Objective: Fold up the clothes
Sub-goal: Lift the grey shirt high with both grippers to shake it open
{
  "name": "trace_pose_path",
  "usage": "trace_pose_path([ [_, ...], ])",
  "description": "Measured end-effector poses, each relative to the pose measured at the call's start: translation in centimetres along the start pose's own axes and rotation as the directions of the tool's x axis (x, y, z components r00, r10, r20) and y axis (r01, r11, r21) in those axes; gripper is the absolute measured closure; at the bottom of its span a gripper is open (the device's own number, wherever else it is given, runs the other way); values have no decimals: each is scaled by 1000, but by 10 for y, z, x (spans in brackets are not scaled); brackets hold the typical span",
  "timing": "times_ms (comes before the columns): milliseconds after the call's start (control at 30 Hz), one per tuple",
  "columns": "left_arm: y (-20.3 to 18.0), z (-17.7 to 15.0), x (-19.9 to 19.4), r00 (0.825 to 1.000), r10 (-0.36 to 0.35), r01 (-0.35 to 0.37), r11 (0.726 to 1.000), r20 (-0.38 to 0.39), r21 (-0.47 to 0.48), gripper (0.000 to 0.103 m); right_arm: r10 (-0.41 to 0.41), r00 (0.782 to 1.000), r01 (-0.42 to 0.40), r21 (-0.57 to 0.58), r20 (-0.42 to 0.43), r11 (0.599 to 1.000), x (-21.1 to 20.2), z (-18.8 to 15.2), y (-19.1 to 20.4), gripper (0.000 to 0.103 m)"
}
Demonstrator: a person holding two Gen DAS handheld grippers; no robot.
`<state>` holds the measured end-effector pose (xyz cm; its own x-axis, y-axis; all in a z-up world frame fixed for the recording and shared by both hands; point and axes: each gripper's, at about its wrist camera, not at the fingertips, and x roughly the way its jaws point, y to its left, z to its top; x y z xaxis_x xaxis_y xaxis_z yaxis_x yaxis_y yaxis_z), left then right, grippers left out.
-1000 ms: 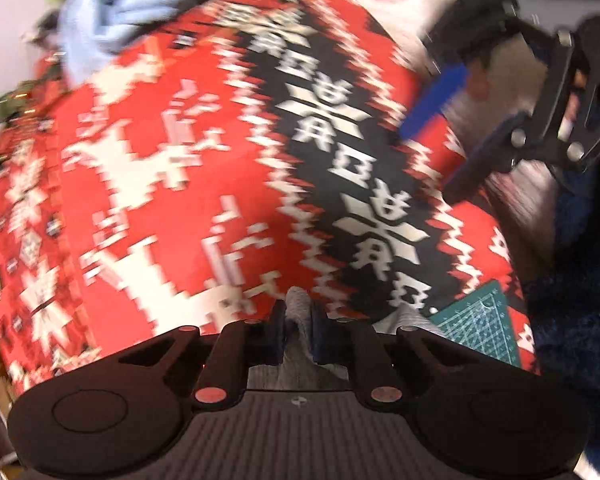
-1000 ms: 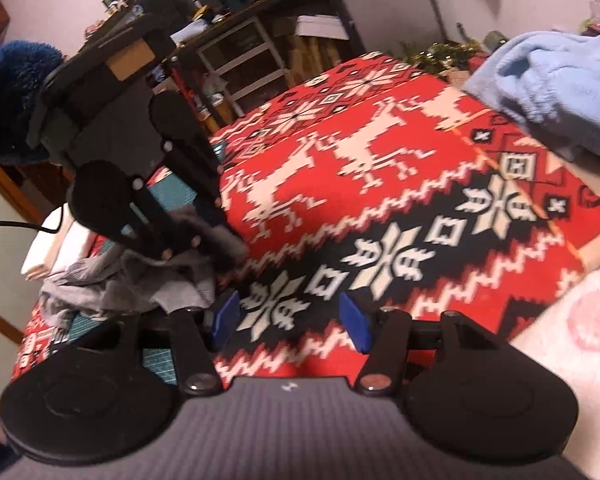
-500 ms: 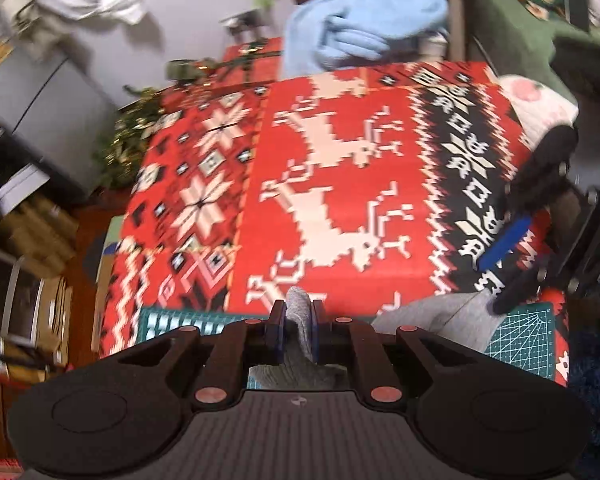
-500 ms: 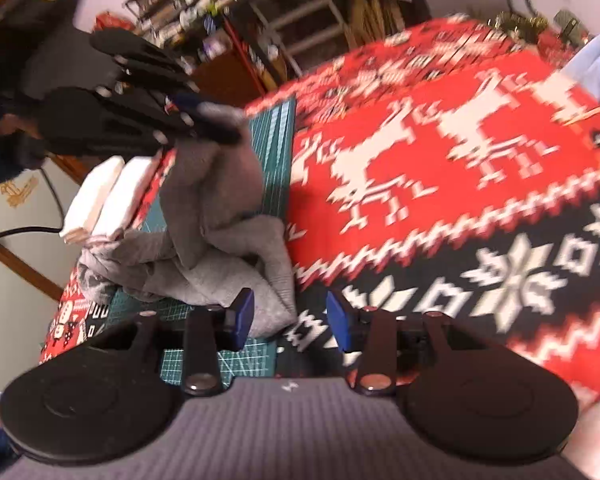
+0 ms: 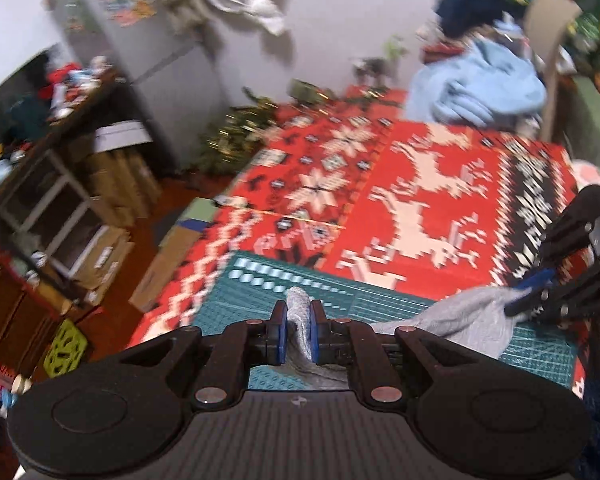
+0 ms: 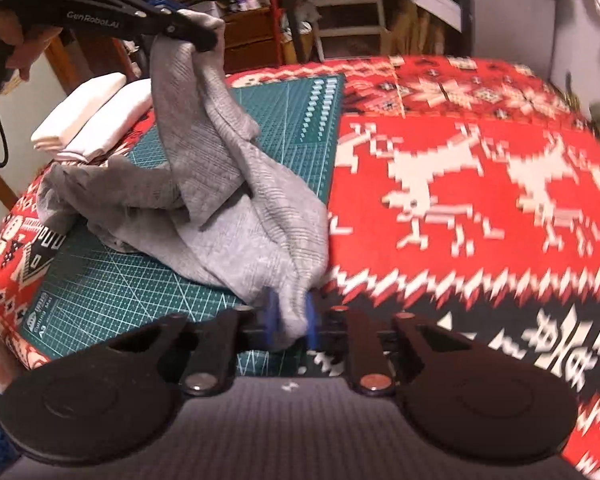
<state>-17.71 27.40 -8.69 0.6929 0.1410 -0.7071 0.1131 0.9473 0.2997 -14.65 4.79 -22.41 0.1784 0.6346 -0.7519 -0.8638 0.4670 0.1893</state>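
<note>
A crumpled grey garment (image 6: 236, 200) lies on a green cutting mat (image 6: 112, 284) over a red patterned blanket (image 6: 460, 200). My left gripper (image 6: 196, 38) is shut on one corner and holds it raised above the mat. In the left wrist view that corner bunches between the left gripper's (image 5: 299, 320) blue pads. My right gripper (image 6: 290, 316) is closing, and its pads press on the garment's near edge low over the mat. The left wrist view shows the right gripper (image 5: 528, 292) at the right, pinching the grey garment (image 5: 468, 316), which stretches between both grippers.
Two folded white cloths (image 6: 88, 116) lie at the mat's far left corner. A light blue blanket pile (image 5: 480, 88) sits at the bed's far end. Shelves and cardboard boxes (image 5: 60, 208) stand beside the bed. A person's hand (image 6: 16, 48) holds the left gripper.
The right gripper slid left onto the garment's near edge and its jaws came together on it. The left gripper rose and rolled, lifting its corner higher.
</note>
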Motion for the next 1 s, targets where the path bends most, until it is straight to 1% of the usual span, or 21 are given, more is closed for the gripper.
trace_pose_path([
  [67,9,-5,-17,998,42,-40,998,42,-46,92,-28,999,29,-23,30,999,-6,11,-2,92],
  [133,18,-8,-34,993,86,-78,993,83,-90,92,-47,996,49,-38,74,998,-15,29,-5,92],
  [200,29,-7,-58,981,139,-121,984,136,-133,92,-60,990,68,-55,125,996,-28,51,-8,92],
  [267,40,-3,-81,963,199,-169,972,183,-166,92,-70,980,88,-94,188,992,-42,78,-6,92],
  [367,53,1,-120,925,281,-228,949,256,-220,92,-82,954,137,-176,288,975,-68,120,2,92],
  [467,63,6,-160,880,351,-273,925,319,-265,93,-71,922,171,-235,381,957,-93,160,12,92],
  [600,64,11,-199,825,417,-313,899,381,-307,93,-43,870,201,-273,491,941,-130,201,25,92],
  [667,62,13,-213,803,436,-317,890,406,-328,93,-23,844,212,-294,535,932,-150,215,34,92],
  [767,56,12,-232,767,463,-306,872,444,-382,93,-5,804,242,-318,595,917,-180,225,48,92],
  [833,47,12,-243,739,479,-300,863,473,-406,93,9,783,240,-316,622,918,-201,228,56,92],
  [900,37,12,-254,716,492,-299,857,495,-420,93,15,759,248,-310,651,918,-222,225,61,92],
  [1000,22,14,-272,690,505,-302,852,519,-428,93,20,729,258,-301,685,918,-251,216,70,92],
])
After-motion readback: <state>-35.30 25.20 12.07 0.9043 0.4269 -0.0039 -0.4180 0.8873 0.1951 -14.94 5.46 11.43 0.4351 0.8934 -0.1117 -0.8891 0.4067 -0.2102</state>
